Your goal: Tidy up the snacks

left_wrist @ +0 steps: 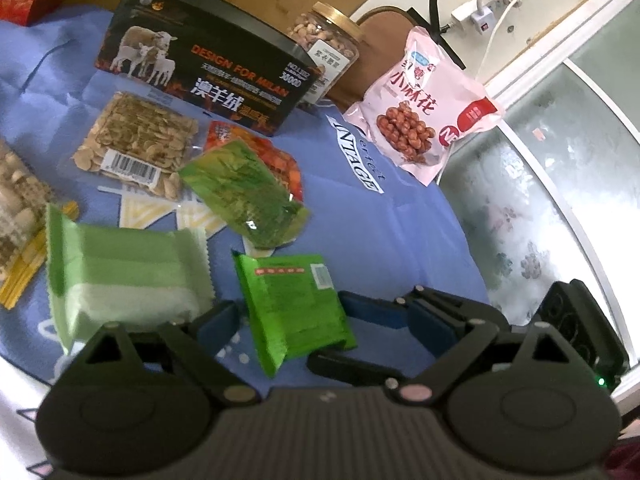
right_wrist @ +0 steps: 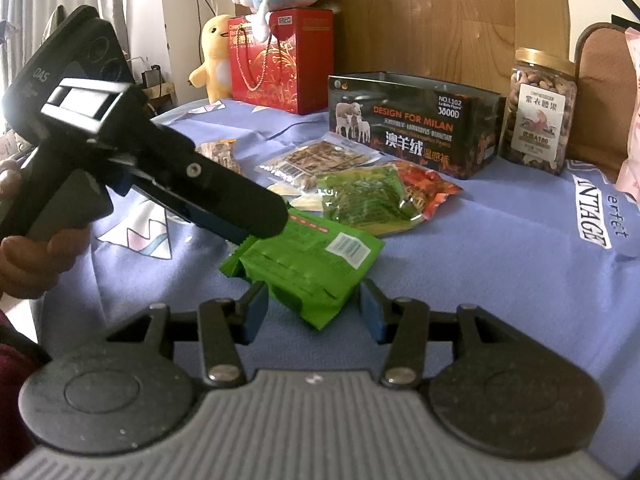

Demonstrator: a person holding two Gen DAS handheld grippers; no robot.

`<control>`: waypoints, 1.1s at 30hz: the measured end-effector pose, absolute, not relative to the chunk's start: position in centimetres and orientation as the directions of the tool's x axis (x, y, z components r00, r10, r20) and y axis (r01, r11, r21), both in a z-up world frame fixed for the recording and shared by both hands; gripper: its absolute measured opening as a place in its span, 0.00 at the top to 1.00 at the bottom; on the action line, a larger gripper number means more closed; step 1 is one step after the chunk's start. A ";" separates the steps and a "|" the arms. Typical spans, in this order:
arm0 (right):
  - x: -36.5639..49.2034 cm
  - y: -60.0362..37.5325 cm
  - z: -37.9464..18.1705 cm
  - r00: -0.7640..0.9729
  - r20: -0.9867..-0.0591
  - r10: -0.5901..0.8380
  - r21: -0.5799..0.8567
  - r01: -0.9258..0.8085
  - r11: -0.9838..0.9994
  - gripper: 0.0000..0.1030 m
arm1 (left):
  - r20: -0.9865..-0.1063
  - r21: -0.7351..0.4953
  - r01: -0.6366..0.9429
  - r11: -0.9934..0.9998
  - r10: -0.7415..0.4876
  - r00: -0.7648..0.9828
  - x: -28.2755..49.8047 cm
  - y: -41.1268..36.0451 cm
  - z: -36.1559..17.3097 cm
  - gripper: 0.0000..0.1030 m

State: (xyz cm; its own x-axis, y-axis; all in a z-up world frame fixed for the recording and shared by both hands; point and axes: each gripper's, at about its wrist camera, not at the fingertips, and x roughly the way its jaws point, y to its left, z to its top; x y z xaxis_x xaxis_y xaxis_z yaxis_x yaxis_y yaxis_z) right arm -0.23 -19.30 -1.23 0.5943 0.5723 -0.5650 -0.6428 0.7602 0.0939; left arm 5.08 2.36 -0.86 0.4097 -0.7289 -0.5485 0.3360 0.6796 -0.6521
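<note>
A bright green snack packet [left_wrist: 294, 306] lies on the blue cloth [left_wrist: 400, 240], between the open fingers of both grippers. My left gripper [left_wrist: 286, 312] is open around it; it also shows in the right wrist view [right_wrist: 264, 216], reaching in from the left above the packet [right_wrist: 308, 260]. My right gripper [right_wrist: 314, 312] is open, its fingers on either side of the packet's near end. The black open tin box [left_wrist: 208, 64] stands behind, also in the right wrist view [right_wrist: 412, 120].
On the cloth lie a pale green wafer pack [left_wrist: 124, 272], a dark green packet [left_wrist: 244, 192] over a red packet [left_wrist: 280, 156], and a seed bag [left_wrist: 136, 140]. A nut jar [right_wrist: 540, 112], pink snack bag [left_wrist: 424, 108] and red gift bag [right_wrist: 280, 60] stand at the back.
</note>
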 end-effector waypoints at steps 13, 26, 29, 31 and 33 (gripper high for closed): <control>-0.3 -19.4 -0.4 0.609 -0.521 0.598 0.128 -0.637 0.760 0.48 | -0.520 -0.674 0.337 0.658 -0.746 0.417 4.6 2.6 -0.3 0.11; 0.3 -18.5 2.1 0.676 -0.415 0.609 0.099 -0.632 0.768 0.48 | -0.469 -0.635 0.381 0.672 -0.728 0.500 4.9 3.6 3.6 0.11; 0.9 -18.2 2.8 0.694 -0.386 0.608 0.085 -0.629 0.773 0.47 | -0.467 -0.623 0.391 0.678 -0.723 0.509 5.6 3.7 4.3 0.11; 1.4 -18.1 3.4 0.708 -0.362 0.606 0.073 -0.626 0.776 0.48 | -0.464 -0.610 0.401 0.683 -0.719 0.518 6.3 3.7 4.9 0.11; 2.0 -17.9 3.9 0.721 -0.341 0.603 0.058 -0.624 0.779 0.47 | -0.458 -0.595 0.413 0.690 -0.713 0.531 7.1 3.5 5.7 0.11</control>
State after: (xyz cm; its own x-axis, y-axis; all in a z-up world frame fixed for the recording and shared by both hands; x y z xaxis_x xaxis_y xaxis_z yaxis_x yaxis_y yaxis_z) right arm 2.05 -17.89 3.89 0.7214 0.6029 -0.3407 -0.6237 0.7794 0.0585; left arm 7.11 3.50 5.73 0.5312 -0.7130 -0.4577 0.4134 0.6897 -0.5945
